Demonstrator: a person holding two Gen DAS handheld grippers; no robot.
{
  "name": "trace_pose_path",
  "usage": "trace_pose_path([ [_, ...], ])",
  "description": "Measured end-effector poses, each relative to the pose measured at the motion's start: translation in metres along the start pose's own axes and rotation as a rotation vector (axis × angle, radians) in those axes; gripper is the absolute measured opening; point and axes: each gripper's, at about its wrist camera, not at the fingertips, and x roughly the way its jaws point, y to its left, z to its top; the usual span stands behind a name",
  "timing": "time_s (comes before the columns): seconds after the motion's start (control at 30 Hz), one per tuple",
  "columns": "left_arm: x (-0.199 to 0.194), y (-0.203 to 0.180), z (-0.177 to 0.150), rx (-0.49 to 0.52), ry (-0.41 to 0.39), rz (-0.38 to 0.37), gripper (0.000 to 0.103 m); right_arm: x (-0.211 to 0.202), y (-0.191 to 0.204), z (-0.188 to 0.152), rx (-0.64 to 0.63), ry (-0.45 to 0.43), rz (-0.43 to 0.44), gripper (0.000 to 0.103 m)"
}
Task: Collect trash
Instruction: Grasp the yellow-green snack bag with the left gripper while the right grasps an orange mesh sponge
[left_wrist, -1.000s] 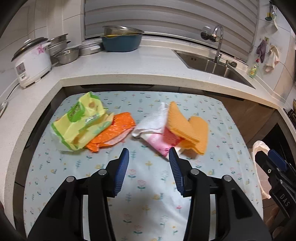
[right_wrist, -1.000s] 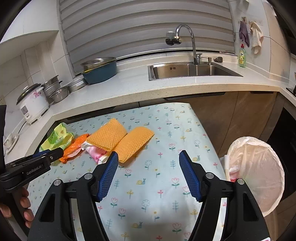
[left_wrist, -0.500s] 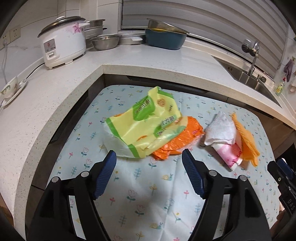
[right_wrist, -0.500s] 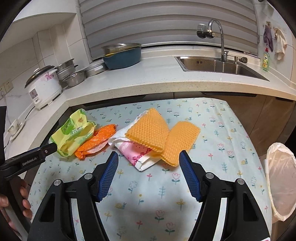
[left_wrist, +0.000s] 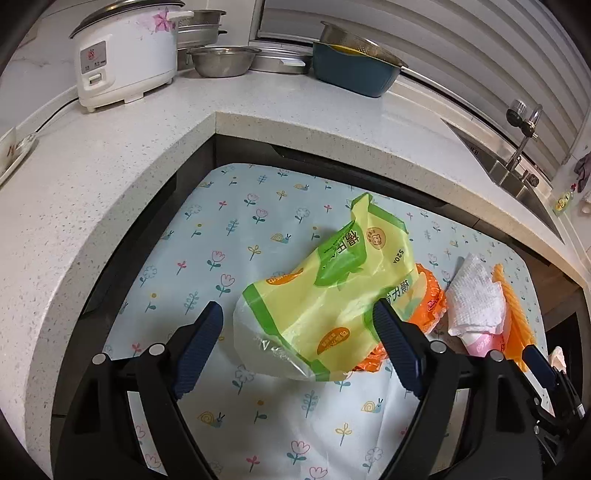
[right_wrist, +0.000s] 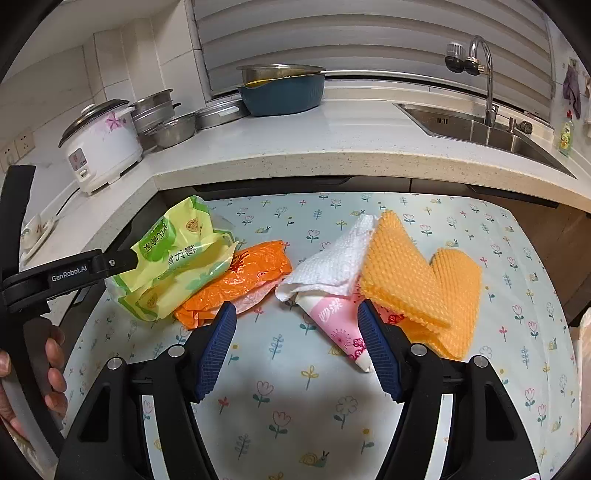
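Because the crumpled yellow-and-green plastic wrapper (left_wrist: 328, 291) lies loose on the flower-patterned bench (left_wrist: 229, 236), the left claw (left_wrist: 299, 347) has just been opening and straddles its near end, gripping nothing. The right claw (right_wrist: 297, 347) hangs spread, empty, before the pink-and-white packet (right_wrist: 340, 325).

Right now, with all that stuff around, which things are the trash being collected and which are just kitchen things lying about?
Part of the job:
- yellow-green bag, between the open left gripper fingers
- orange wrapper
- white paper towel
- pink packet, ahead of the open right gripper

Probably just lying about:
- orange cloths
- rice cooker
- steel bowls
- blue basin
- sink
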Motion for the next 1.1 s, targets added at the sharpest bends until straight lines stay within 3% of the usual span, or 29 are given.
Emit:
trace_pose_path([
  [0.1,0.009,-0.003,0.0,0.005,0.018,-0.019,0.064,0.008,0.005,0.002,-0.009,0.008,0.001,0.066],
  [0.23,0.016,-0.009,-0.003,0.032,0.052,-0.05,0.023,0.012,0.006,0.002,-0.007,0.01,-0.009,0.066],
  [0.37,0.012,-0.018,-0.008,0.055,0.038,-0.068,0.009,0.009,0.001,0.002,0.003,0.004,-0.024,0.066],
  [0.77,-0.04,-0.056,-0.008,0.08,-0.072,-0.113,0.006,-0.009,-0.042,0.009,0.065,-0.029,-0.096,0.066],
  [1.1,-0.04,-0.093,-0.015,0.122,-0.066,-0.161,0.006,0.009,-0.074,0.007,0.091,-0.007,-0.144,0.066],
])
